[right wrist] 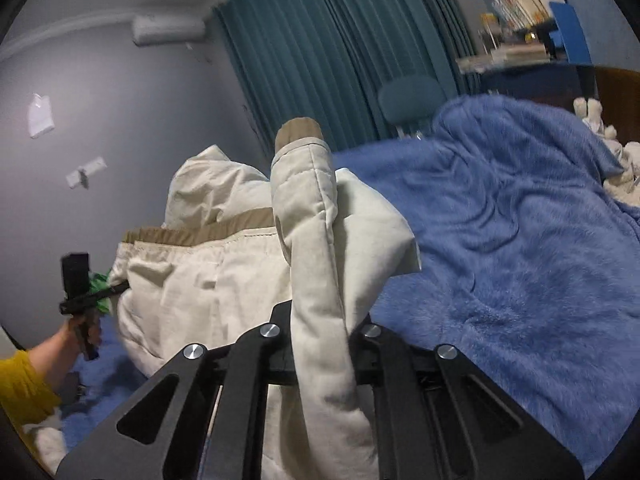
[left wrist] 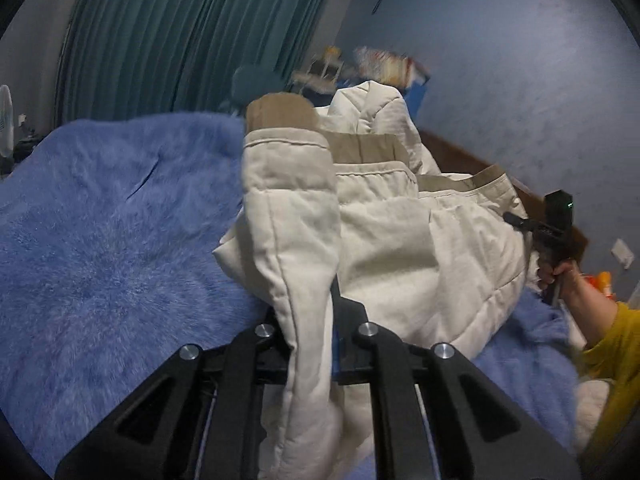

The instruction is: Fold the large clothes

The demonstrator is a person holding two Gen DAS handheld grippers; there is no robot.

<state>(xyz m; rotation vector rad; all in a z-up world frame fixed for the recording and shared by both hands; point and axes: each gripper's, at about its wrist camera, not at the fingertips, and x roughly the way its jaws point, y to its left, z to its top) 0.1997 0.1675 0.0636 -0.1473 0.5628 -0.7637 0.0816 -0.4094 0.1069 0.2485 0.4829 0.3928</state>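
Both sets of jaws are clamped on the cream padded jacket point(left wrist: 404, 240): the left gripper point(left wrist: 310, 320) pinches one sleeve, the right gripper point(right wrist: 320, 320) the other, each tan cuff standing up past the fingers. Between them the jacket's body hangs bunched just above the blue fuzzy blanket point(left wrist: 100, 220) on the bed, teal curtains point(right wrist: 320, 48) behind. Yellow sleeves show at the person's wrists.

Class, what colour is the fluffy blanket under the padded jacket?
Blue blanket; clearest in right wrist view.
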